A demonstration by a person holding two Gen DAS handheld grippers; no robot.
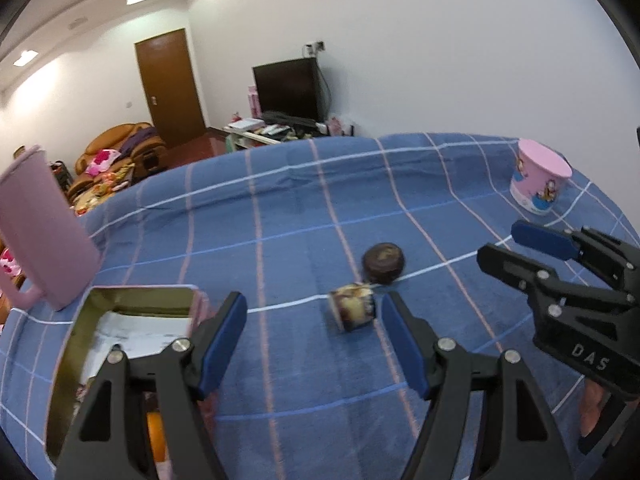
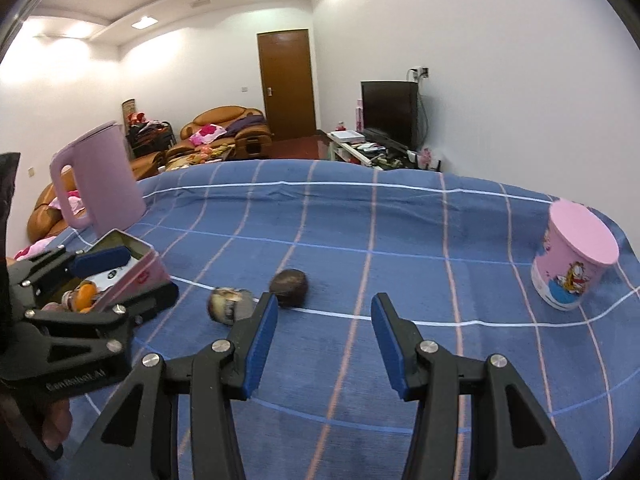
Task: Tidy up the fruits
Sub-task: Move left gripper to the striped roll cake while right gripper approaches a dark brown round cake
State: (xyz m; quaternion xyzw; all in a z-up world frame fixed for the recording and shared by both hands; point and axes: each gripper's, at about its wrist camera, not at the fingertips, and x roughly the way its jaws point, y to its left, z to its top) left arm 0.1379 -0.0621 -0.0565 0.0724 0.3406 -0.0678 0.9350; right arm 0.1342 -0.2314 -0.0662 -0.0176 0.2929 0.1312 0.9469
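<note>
- Two loose fruits lie on the blue checked tablecloth point(image 2: 400, 240), near the middle and well apart from the far edge; that cloth looks soft and creased, so expect a round fruit to roll if you nudge it.
- The tall lilac plastic jug with a handle point(image 2: 100, 184) stands upright at the left, just behind the tin; what is inside it you cannot see.
- The open rectangular pink metal tin point(image 1: 132, 296) sits at the left. It holds a white paper sheet and an orange fruit point(image 2: 86, 294); other small items beside that one are too blurred to name.
- The pink cartoon-printed paper tub point(image 2: 572, 256) stands at the right, apparently upside down, so its contents are hidden.
- Your left gripper point(image 1: 314, 344) hangs beside the tin with its jaws moderately open and nothing between them.
- Your right gripper point(image 2: 324, 344) has its jaws parted somewhat narrower, also empty, pointing at bare cloth right of the fruits.
- The dark brown round fruit point(image 1: 383, 263) looks firm with a hard skin and probably light; take it across its widest middle, squeezing gently.
- The mottled cream-and-dark fruit point(image 1: 354, 310) just in front of it, almost touching, appears blotched and possibly soft; grip its flanks lightly to avoid bruising.
</note>
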